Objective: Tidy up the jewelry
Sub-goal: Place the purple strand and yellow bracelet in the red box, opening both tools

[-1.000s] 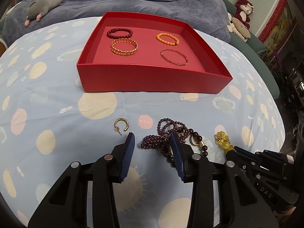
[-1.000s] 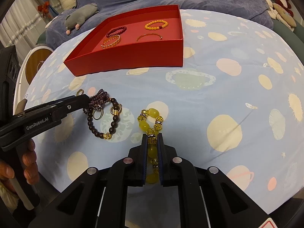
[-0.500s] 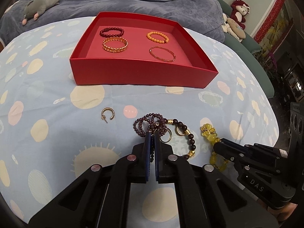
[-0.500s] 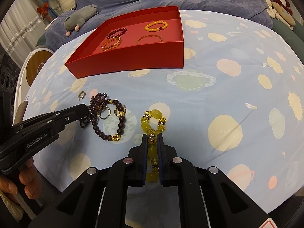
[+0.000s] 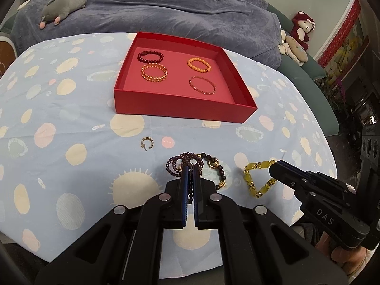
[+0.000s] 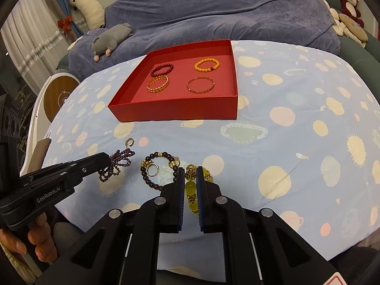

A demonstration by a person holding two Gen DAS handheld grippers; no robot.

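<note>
My left gripper (image 5: 189,167) is shut on a purple bead strand (image 5: 182,162) and holds it lifted above the cloth; the strand also shows in the right wrist view (image 6: 118,163). My right gripper (image 6: 190,174) is shut on a yellow bead bracelet (image 6: 191,187), lifted too, which also shows in the left wrist view (image 5: 257,175). A dark bead bracelet with gold beads (image 6: 159,169) and two gold rings lie on the cloth between them. A red tray (image 5: 180,104) holds several bracelets. A gold hoop earring (image 5: 147,142) lies to the left.
The round table has a light blue spotted cloth (image 5: 71,118). Behind it is a sofa under a blue-grey blanket (image 5: 166,7) with plush toys (image 5: 63,6). A white stool (image 6: 57,95) stands at the table's left edge.
My left gripper closed on the purple strand and lifted it clear of the dark bracelet. My right gripper raised the yellow bracelet. Both views pulled up and back from the table.
</note>
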